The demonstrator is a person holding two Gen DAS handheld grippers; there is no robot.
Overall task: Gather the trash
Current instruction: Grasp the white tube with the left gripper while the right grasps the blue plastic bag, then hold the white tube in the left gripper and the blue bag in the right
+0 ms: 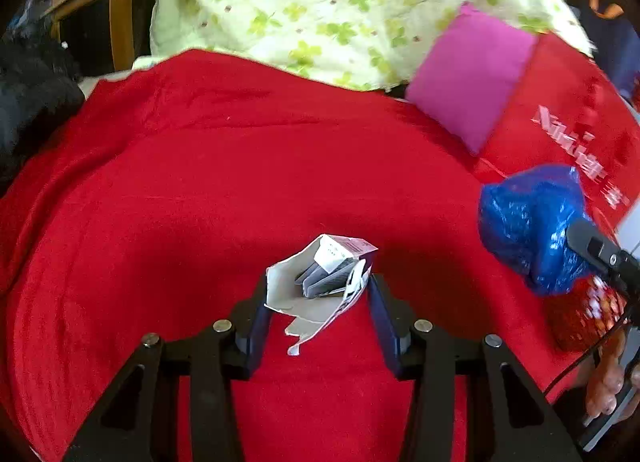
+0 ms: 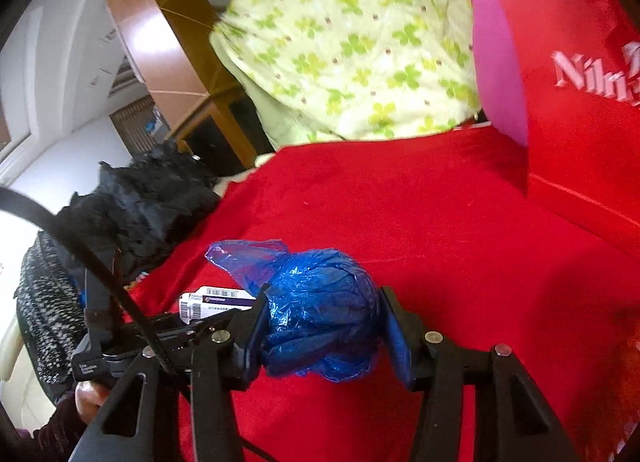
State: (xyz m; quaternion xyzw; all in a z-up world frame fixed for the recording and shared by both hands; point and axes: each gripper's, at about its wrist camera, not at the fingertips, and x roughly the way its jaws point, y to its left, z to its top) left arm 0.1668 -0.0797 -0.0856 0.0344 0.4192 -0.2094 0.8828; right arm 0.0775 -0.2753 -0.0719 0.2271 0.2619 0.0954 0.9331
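Observation:
A torn white cardboard box [image 1: 320, 282] with a blister strip inside sits between the fingers of my left gripper [image 1: 318, 294], which is shut on it above the red blanket [image 1: 200, 190]. My right gripper [image 2: 322, 314] is shut on a crumpled blue plastic bag [image 2: 320, 310], its pads pressing both sides. In the left wrist view the blue bag [image 1: 528, 226] shows at the right with a finger [image 1: 600, 250] of the right gripper on it. The box [image 2: 212, 300] and the left gripper appear low on the left in the right wrist view.
A pink cushion [image 1: 468, 78] leans against a red printed cushion [image 1: 568, 118] at the right. A green flowered quilt [image 1: 340, 6] lies behind. Black fluffy fabric [image 2: 140, 202] and wooden furniture [image 2: 160, 34] stand at the left. A red patterned wrapper [image 1: 584, 318] lies under the blue bag.

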